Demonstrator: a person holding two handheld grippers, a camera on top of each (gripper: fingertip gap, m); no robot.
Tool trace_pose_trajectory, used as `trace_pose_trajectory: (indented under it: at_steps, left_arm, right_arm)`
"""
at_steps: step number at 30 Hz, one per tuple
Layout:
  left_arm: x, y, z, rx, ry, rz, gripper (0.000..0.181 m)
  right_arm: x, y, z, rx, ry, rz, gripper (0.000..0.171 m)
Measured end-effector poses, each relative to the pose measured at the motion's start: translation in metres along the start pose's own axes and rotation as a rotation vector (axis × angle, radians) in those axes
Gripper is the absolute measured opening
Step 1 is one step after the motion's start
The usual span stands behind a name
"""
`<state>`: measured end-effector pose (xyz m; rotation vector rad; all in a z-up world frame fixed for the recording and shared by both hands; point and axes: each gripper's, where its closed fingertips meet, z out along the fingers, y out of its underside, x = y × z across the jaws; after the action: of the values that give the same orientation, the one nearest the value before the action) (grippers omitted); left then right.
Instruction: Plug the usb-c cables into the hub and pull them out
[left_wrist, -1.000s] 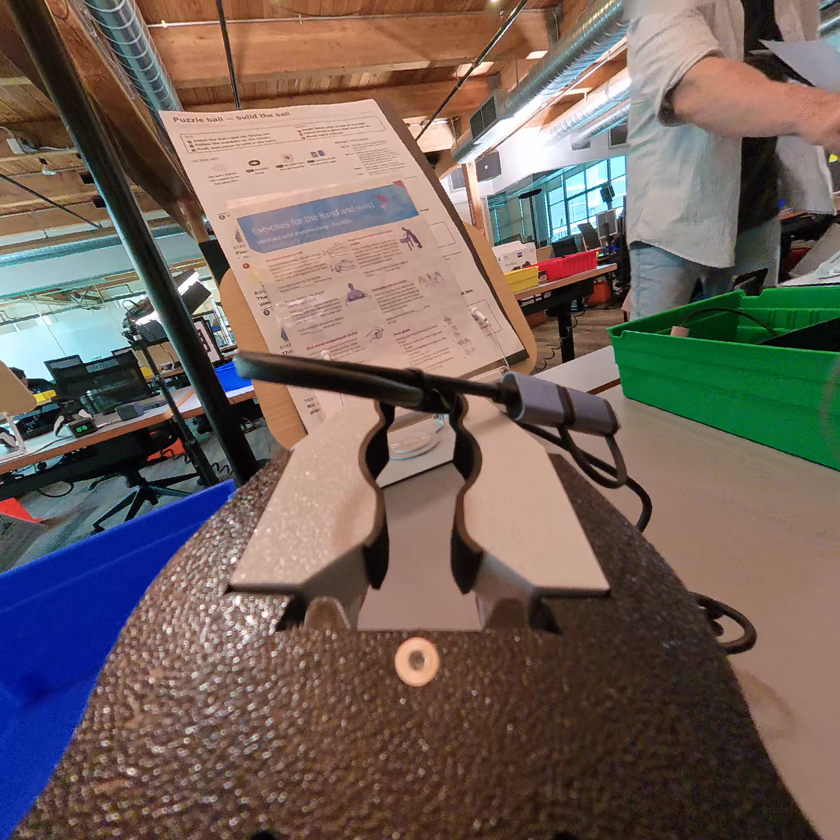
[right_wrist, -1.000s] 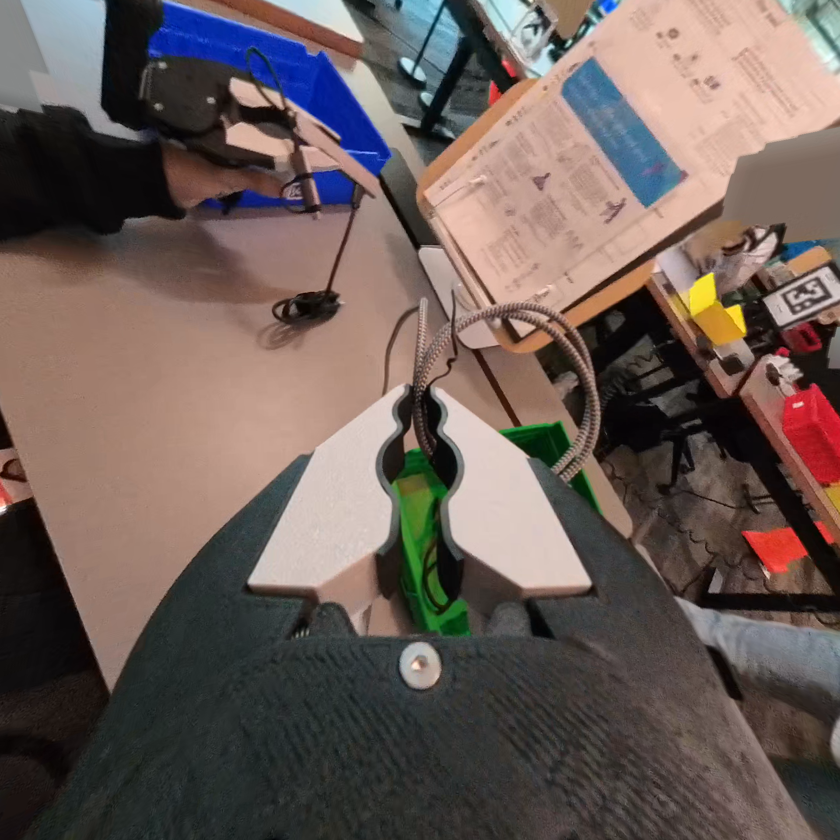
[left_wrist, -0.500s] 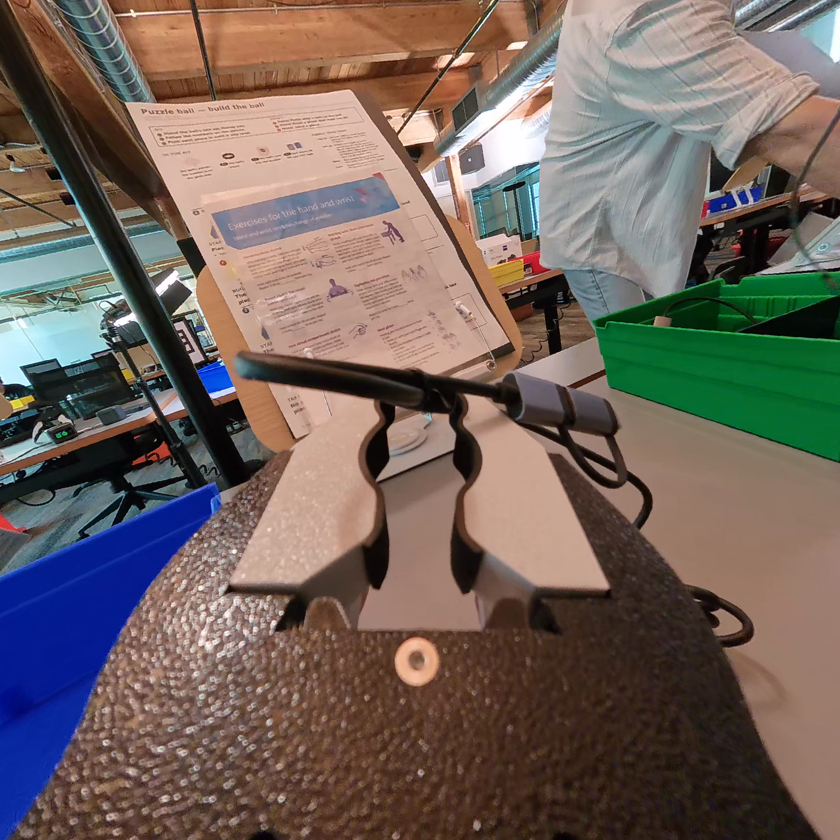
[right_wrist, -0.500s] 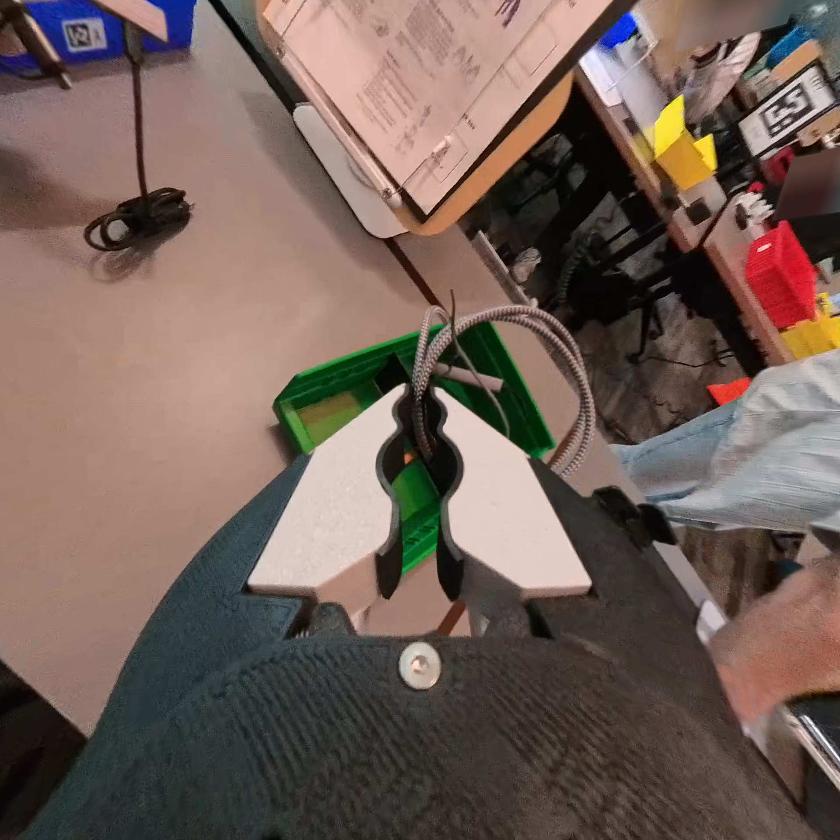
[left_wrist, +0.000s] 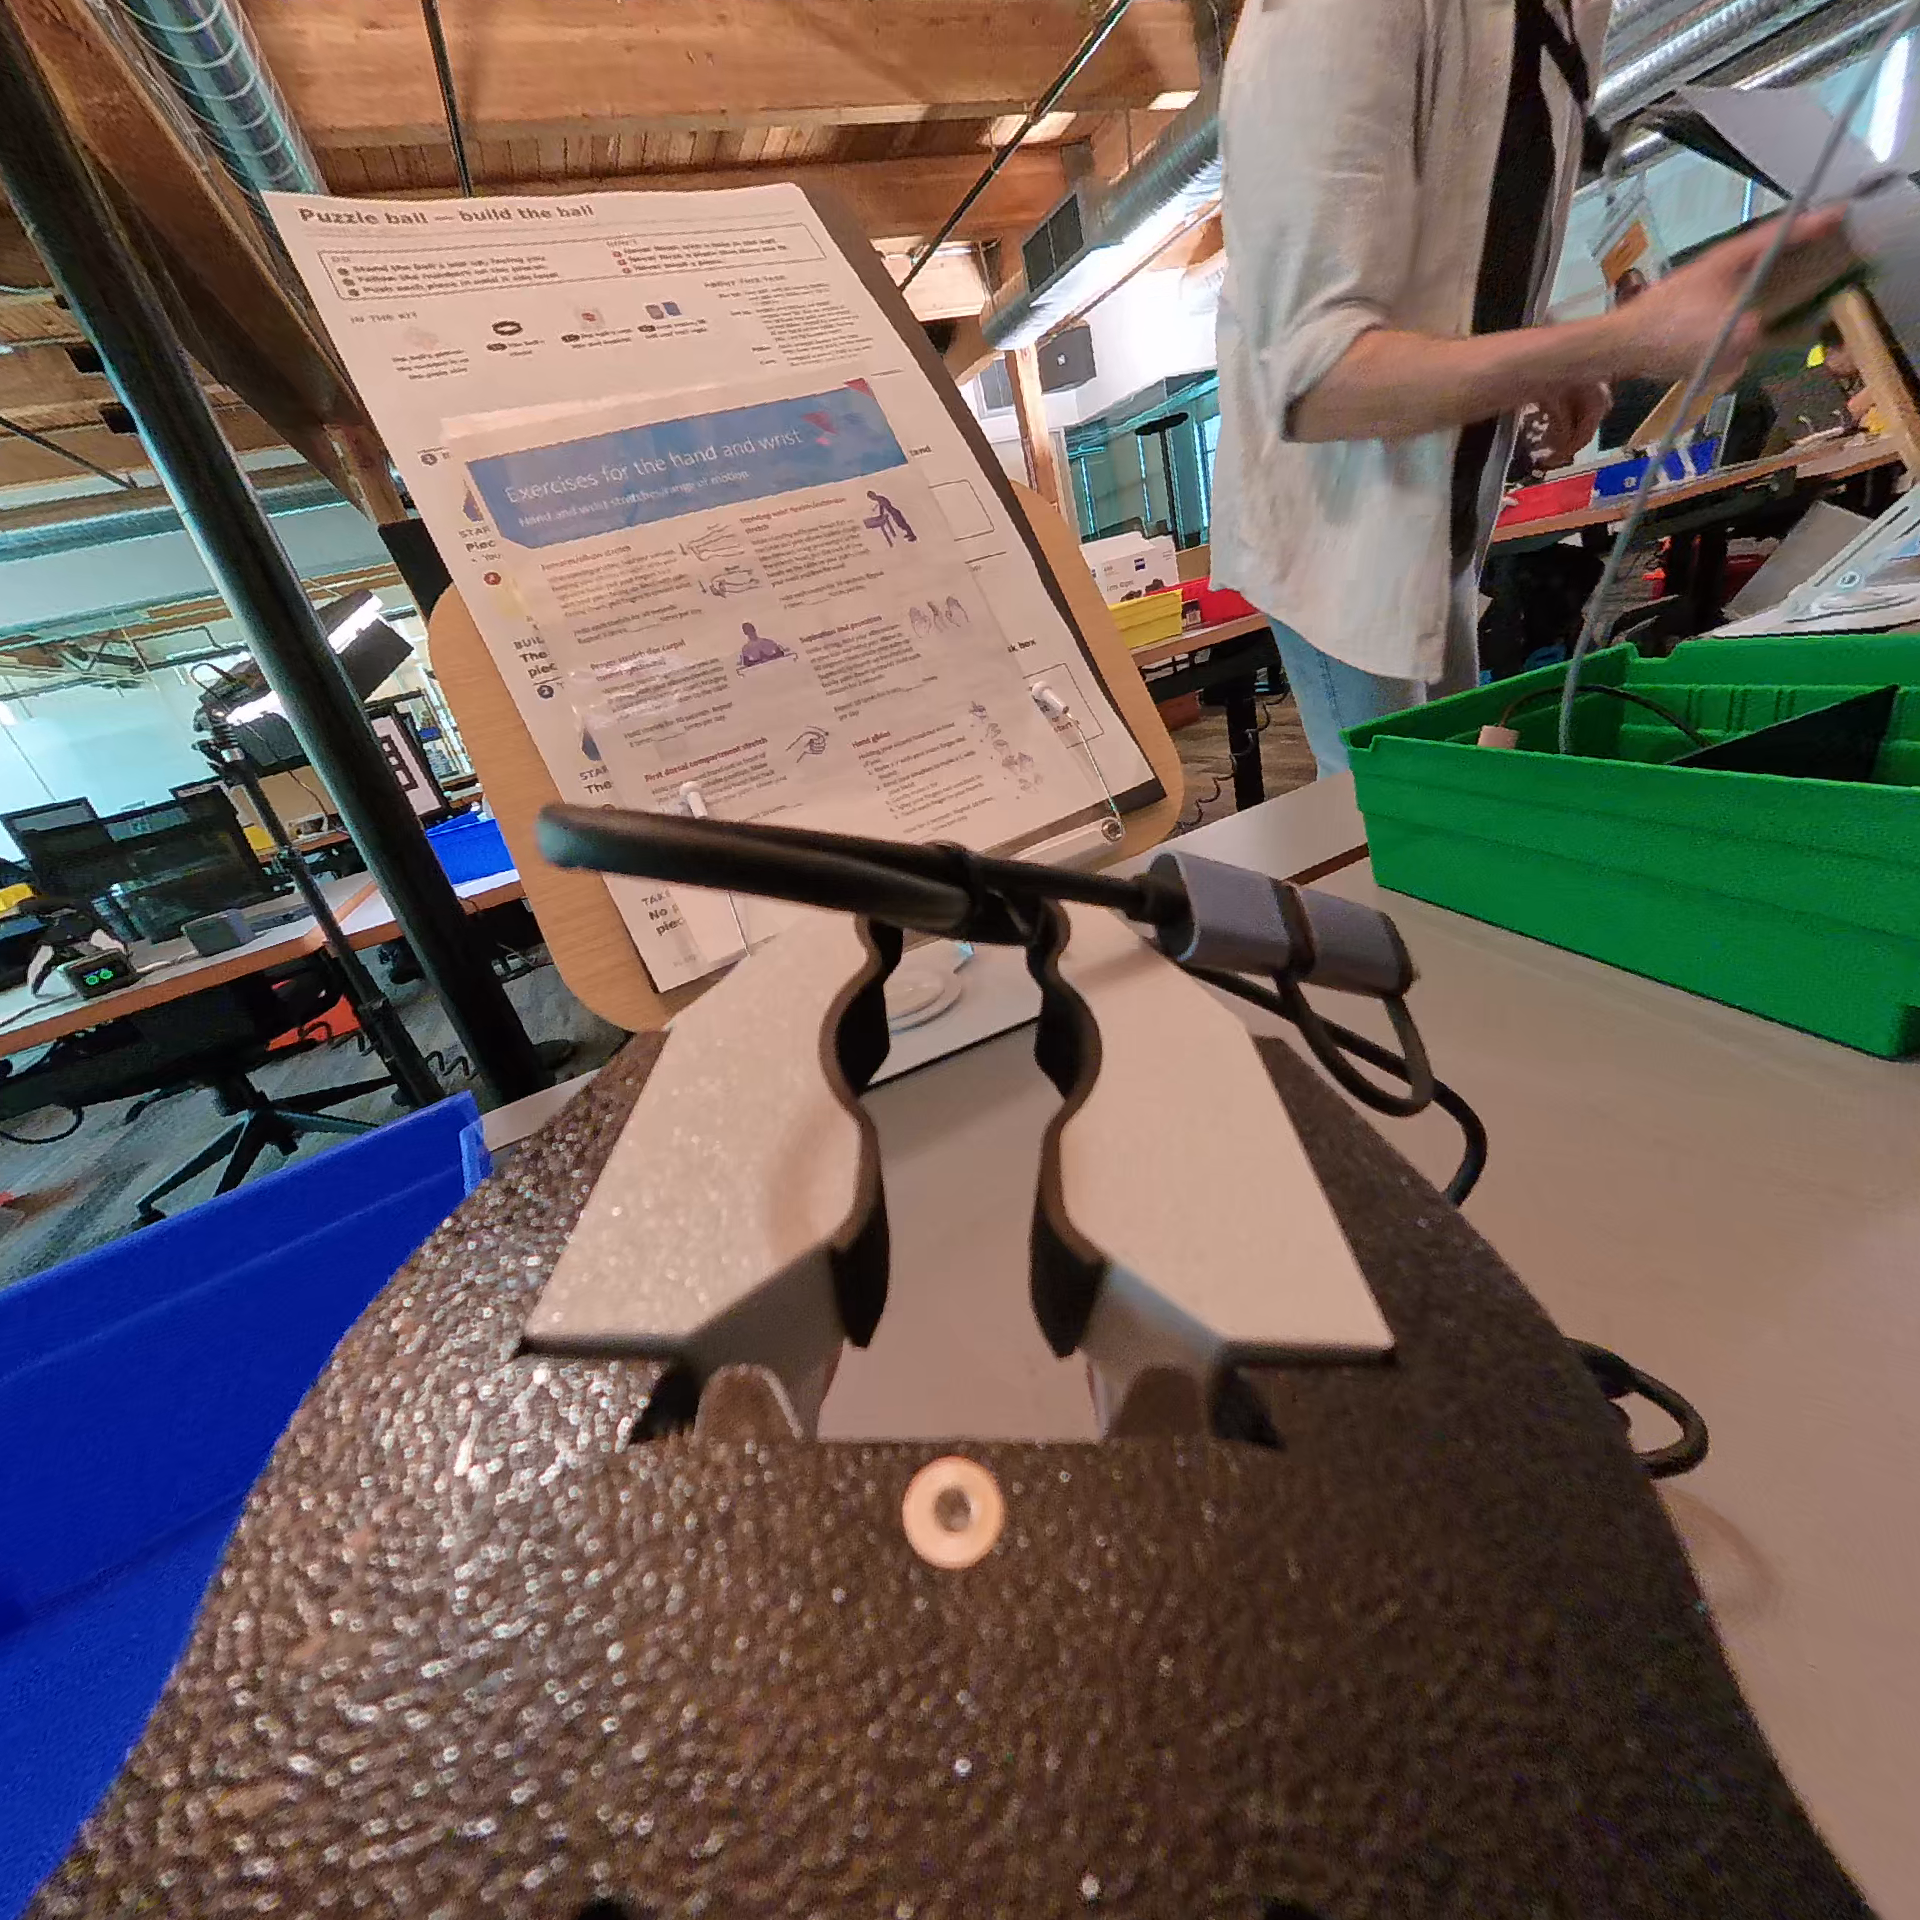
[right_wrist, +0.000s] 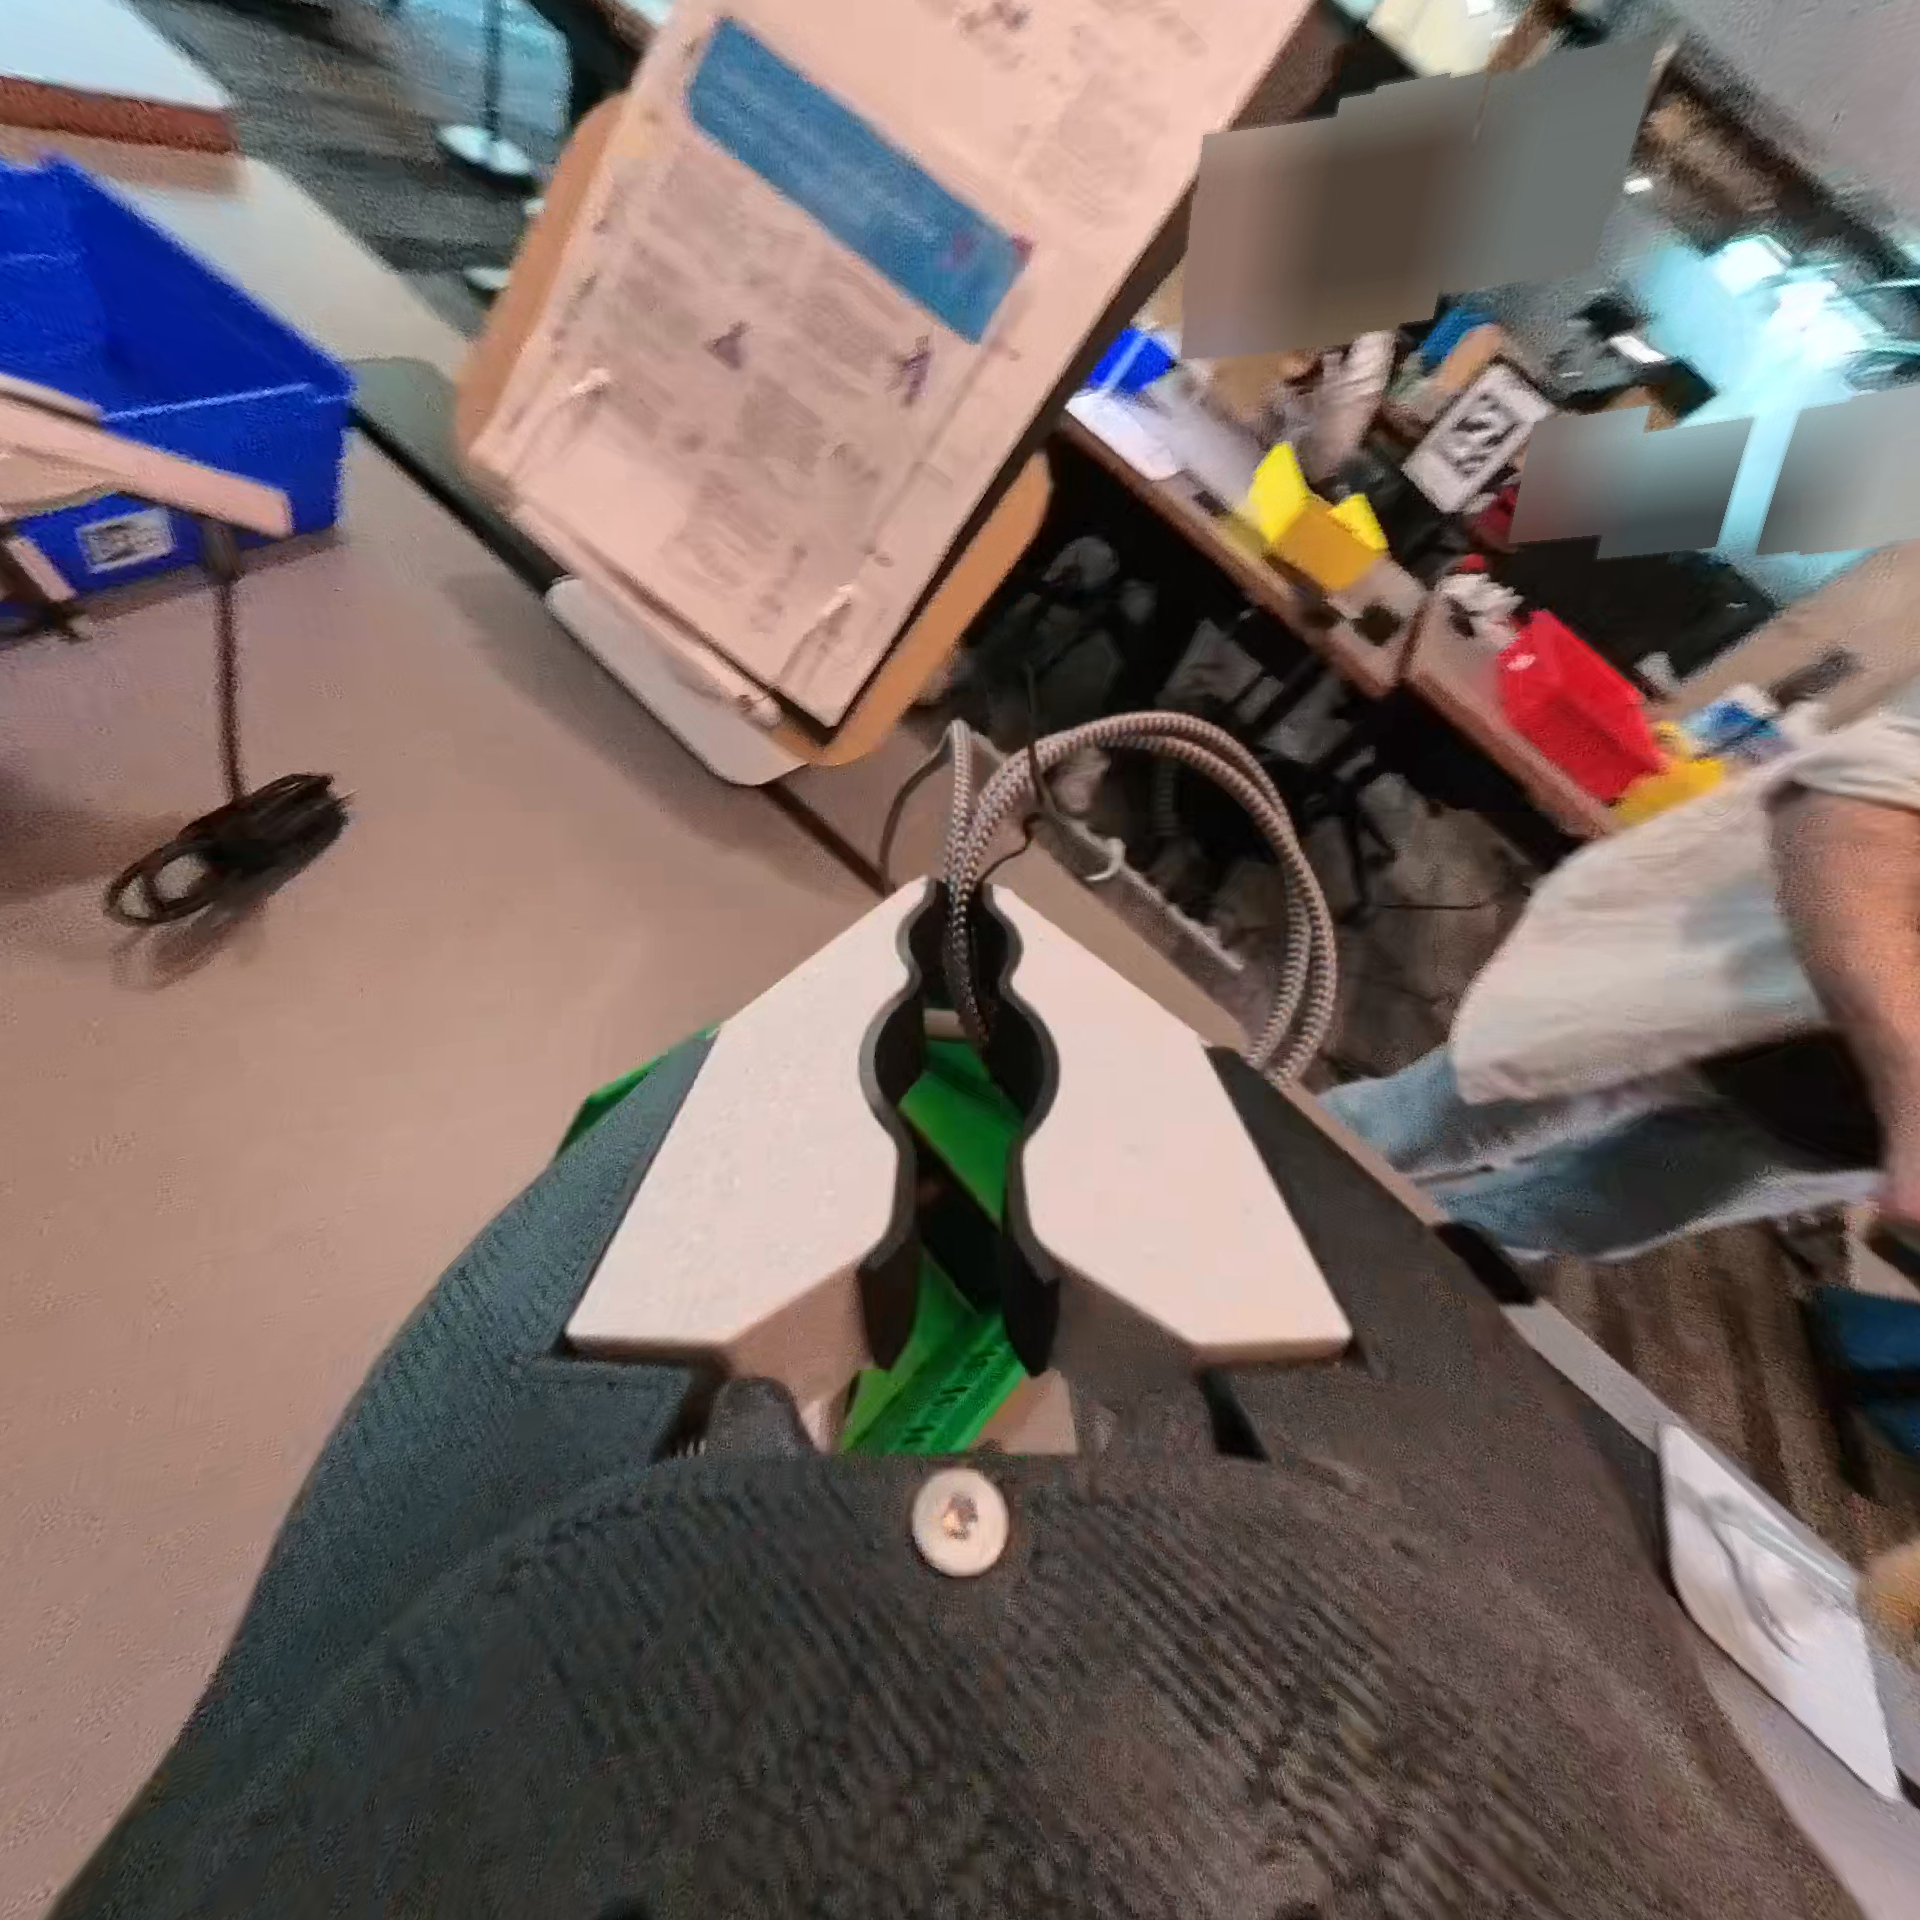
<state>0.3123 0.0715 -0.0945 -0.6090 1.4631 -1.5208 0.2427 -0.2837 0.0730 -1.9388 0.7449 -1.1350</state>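
Note:
In the left wrist view my left gripper (left_wrist: 961, 914) is shut on a black cable (left_wrist: 790, 862) that lies crosswise between its fingertips. Two grey plug housings (left_wrist: 1283, 925) stick out to the right, and black cord loops down from them to the table. In the right wrist view my right gripper (right_wrist: 961, 904) is shut on a grey braided cable (right_wrist: 1262, 821) that arches up and to the right, held over a green bin (right_wrist: 961, 1122). The left gripper (right_wrist: 135, 473) shows at the left edge, with its black cable (right_wrist: 223, 665) hanging to a coil (right_wrist: 234, 842). I cannot make out a hub.
A green bin (left_wrist: 1621, 862) stands at the right of the table and a blue bin (left_wrist: 208, 1351) at the left. A stand with printed sheets (left_wrist: 727, 582) is at the back edge. A person (left_wrist: 1382, 312) stands beyond the green bin. Tip to tip, the grippers are about 40 cm apart.
My right gripper, still holding the braided cable, has swung up and left, so the blue bin and left gripper show again. The left gripper barely moved. The person has shifted.

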Motion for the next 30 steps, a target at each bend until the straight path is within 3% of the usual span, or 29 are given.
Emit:
trace_pose_trajectory:
  at_steps: [3,7,20,25,30]
  left_arm:
    - [0.0,0.0,0.0,0.001,0.002,0.0,0.022]
    - [0.002,0.0,0.0,0.0,0.007,-0.001,0.022]
    - [0.004,0.003,0.001,-0.008,0.017,-0.004,0.022]
    - [0.005,0.005,0.002,-0.014,0.02,-0.004,0.022]
    - [0.006,0.005,0.002,-0.016,0.024,-0.001,0.022]
  right_arm:
    - [0.035,-0.013,-0.022,0.054,0.167,0.028,0.004]
    - [0.049,-0.02,-0.039,0.103,0.209,0.062,0.004]
    - [0.019,0.015,-0.013,0.026,0.066,0.099,0.004]
    - [0.038,-0.024,-0.029,0.147,0.22,0.043,0.004]
    - [0.037,-0.034,-0.031,0.135,0.186,0.056,0.004]
